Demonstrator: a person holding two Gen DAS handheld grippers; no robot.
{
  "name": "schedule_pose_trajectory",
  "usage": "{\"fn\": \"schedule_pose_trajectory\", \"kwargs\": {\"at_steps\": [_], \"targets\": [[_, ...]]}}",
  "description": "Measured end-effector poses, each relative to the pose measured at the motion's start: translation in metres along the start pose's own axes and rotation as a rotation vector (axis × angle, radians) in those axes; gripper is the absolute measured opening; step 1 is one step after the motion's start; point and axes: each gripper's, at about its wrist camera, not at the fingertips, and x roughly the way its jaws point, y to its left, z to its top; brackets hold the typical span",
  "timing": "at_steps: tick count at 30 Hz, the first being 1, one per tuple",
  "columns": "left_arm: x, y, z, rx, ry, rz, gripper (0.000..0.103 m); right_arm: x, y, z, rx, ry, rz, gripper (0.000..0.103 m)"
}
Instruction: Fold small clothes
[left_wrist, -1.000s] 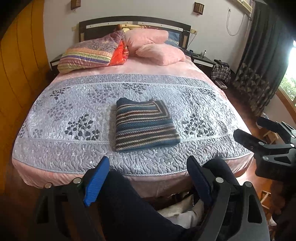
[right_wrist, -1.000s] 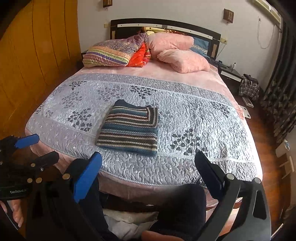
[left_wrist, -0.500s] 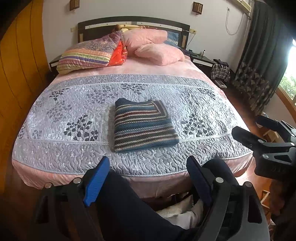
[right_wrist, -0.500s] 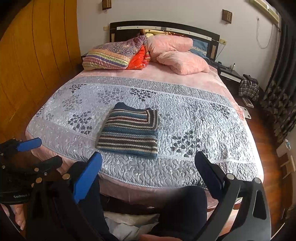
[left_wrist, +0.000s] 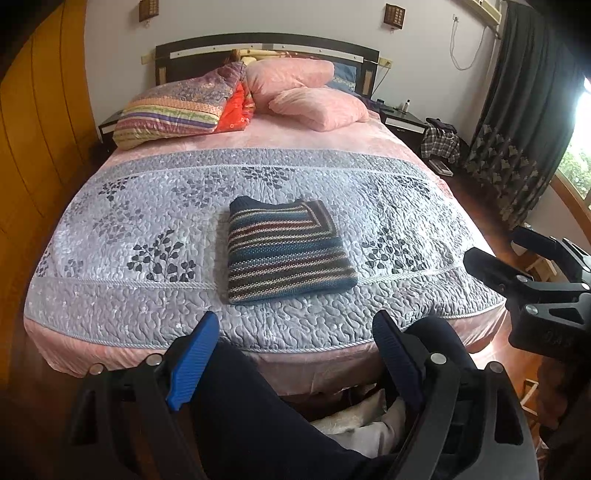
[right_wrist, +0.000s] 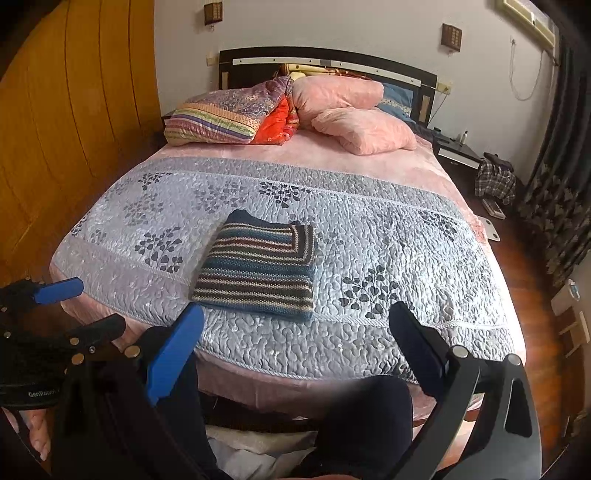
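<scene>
Sweater (left_wrist: 286, 253), striped, folded into a flat rectangle, lies on quilt (left_wrist: 122, 229) ahead of both grippers, touching neither. Left gripper (left_wrist: 295, 363) jaws wide, empty. Right gripper (right_wrist: 299, 354) jaws wide, empty. Pillows (left_wrist: 306, 92) far beyond.

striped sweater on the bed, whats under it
The folded striped sweater lies flat on the grey quilted bedspread. Whether anything lies between them cannot be seen; the sweater covers that patch.

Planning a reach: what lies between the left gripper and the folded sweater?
Only bare grey quilt separates the left gripper from the striped sweater, seen in the left wrist view.
</scene>
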Motion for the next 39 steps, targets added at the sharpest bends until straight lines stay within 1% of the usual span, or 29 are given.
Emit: {"fn": "schedule_pose_trajectory", "kwargs": {"at_steps": [14, 27, 39], "targets": [[0.0, -0.002, -0.001, 0.0, 0.003, 0.004, 0.085, 0.0, 0.0, 0.001, 0.001, 0.001, 0.001, 0.1], [-0.018, -0.003, 0.022, 0.02, -0.035, 0.013, 0.085, -0.012, 0.001, 0.02, 0.001, -0.034, -0.004, 0.1], [-0.025, -0.004, 0.023, 0.016, -0.039, 0.015, 0.085, -0.02, 0.0, 0.023, -0.001, -0.043, -0.018, 0.1]]}}
